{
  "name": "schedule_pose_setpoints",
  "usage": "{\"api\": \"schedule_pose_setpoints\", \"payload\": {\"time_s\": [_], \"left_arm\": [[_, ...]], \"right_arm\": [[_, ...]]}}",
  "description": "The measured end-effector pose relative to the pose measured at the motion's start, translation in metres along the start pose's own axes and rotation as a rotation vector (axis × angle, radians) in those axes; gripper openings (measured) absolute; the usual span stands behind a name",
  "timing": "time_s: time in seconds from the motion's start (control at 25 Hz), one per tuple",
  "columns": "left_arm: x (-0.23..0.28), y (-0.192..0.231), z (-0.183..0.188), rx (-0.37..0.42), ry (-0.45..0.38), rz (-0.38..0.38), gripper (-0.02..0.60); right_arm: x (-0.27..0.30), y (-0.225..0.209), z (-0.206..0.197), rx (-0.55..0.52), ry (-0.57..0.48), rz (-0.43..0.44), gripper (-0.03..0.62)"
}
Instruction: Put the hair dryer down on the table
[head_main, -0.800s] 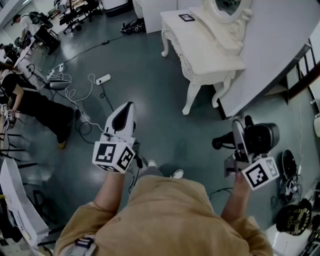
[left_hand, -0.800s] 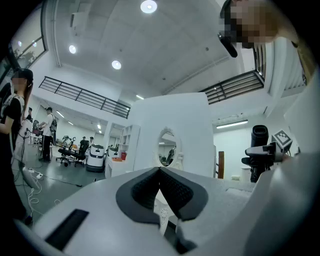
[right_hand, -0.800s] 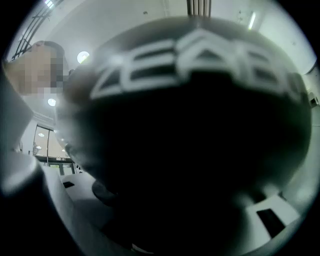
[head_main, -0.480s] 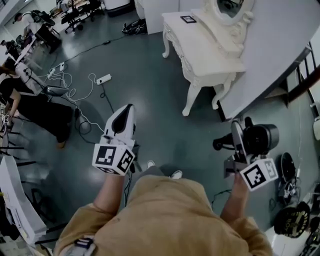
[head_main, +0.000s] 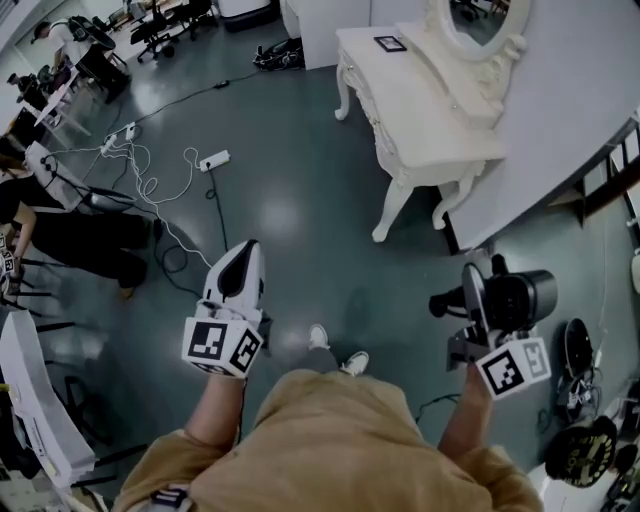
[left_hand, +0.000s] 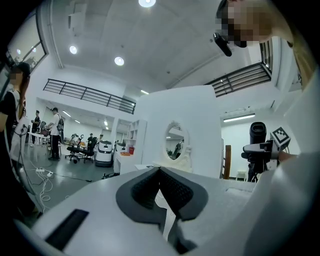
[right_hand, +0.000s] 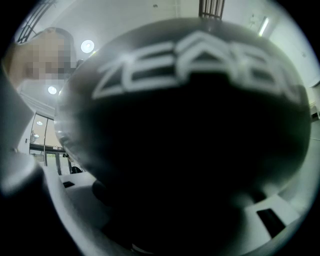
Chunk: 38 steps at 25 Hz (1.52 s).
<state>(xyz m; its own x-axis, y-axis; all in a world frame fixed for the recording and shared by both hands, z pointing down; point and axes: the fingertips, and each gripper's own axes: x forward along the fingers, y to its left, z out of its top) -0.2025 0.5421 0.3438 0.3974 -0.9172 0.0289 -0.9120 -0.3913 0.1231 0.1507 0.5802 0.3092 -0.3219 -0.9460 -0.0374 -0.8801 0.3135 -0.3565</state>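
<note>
The right gripper (head_main: 478, 300) clamps the black round-barrelled hair dryer (head_main: 520, 293), lettered "ZEAB…" in white, over the grey floor (head_main: 290, 190), well apart from the white carved bench (head_main: 420, 115). The left gripper (head_main: 238, 268) is closed and empty.

At the right edge, the right gripper (head_main: 472, 298) holds a black hair dryer (head_main: 520, 295) over the grey floor (head_main: 290, 180), well apart from the white bench (head_main: 420, 100) at upper right. Lower left of centre, the left gripper (head_main: 247, 255) has its fingers together.
</note>
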Motion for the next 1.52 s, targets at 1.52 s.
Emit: {"api": "schedule_pose_setpoints", "payload": {"time_s": [1.52], "left_arm": [[0.37, 0.098, 0.01, 0.002, 0.032, -0.157, 0.003]], "right_arm": [[0.338, -0.139, 0.004, 0.024, 0.033, -0.07, 0.307]]}}
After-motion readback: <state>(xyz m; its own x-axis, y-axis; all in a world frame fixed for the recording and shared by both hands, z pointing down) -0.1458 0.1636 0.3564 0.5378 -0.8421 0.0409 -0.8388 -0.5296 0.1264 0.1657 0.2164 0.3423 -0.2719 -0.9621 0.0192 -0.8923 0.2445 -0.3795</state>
